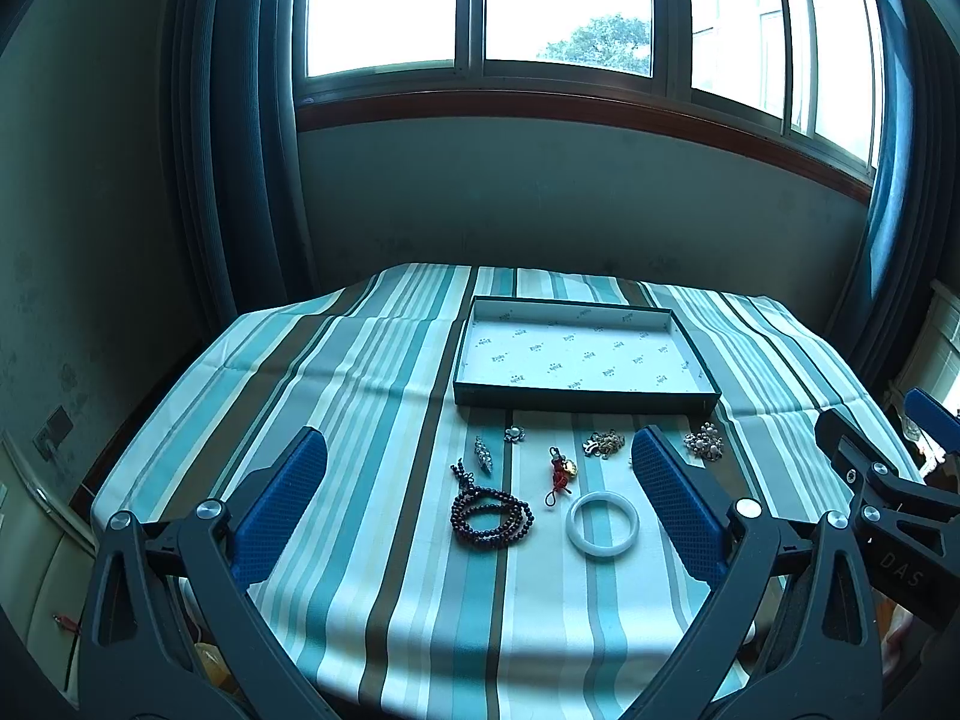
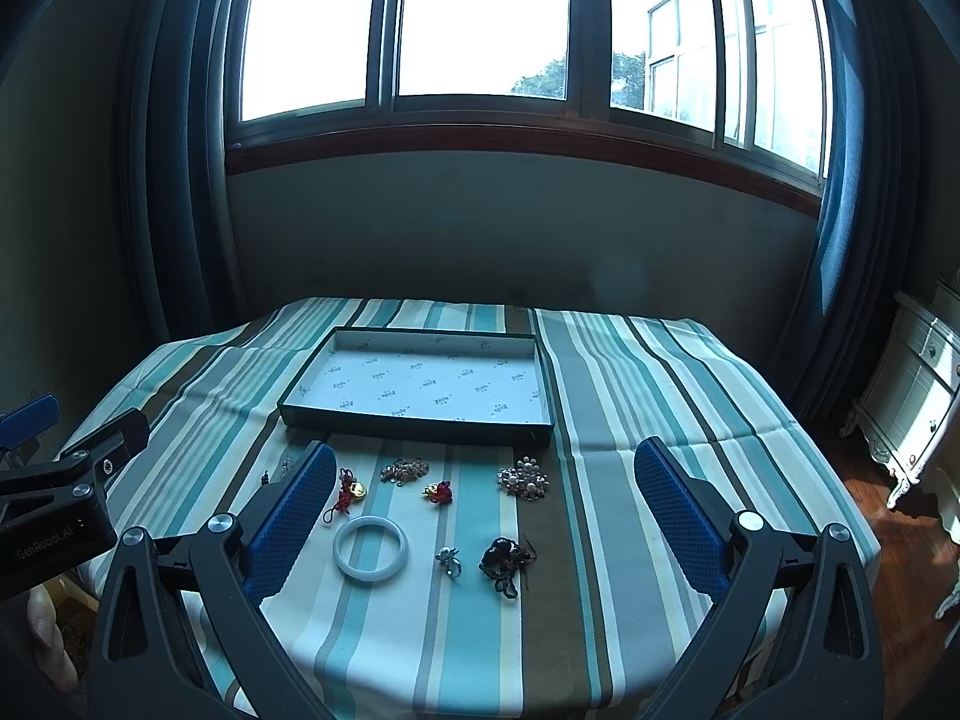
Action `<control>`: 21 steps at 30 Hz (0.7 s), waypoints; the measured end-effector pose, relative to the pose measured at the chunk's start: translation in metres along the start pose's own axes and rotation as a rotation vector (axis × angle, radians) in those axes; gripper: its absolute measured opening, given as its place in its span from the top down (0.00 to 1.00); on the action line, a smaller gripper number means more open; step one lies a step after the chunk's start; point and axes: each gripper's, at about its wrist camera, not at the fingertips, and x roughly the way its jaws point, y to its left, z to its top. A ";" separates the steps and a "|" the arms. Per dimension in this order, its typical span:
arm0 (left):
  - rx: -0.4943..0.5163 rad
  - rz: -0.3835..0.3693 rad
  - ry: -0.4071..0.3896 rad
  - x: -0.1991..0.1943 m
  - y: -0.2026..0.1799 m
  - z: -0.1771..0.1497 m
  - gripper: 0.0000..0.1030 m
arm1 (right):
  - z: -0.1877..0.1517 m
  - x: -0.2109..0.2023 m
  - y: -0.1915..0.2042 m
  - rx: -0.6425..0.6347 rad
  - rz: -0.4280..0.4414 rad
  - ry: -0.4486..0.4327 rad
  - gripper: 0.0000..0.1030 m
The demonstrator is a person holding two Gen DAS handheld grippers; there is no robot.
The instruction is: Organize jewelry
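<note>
Both hand-held grippers, left and right, wide open and empty above worktop; jewelry loose before empty tray; risk: beaded strand snagging neighbours, smooth white bangle slipping from pads.

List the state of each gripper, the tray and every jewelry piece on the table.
left gripper: open, empty
right gripper: open, empty
tray: open-topped, nothing in it
white bangle: flat on the cloth
dark bead strand: coiled on the cloth
red knot charm: on the cloth
pearl brooch: on the cloth, outside the tray
</note>
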 end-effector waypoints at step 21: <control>0.003 -0.001 0.004 -0.001 0.001 -0.004 0.02 | -0.001 0.000 0.001 -0.002 0.001 0.001 0.04</control>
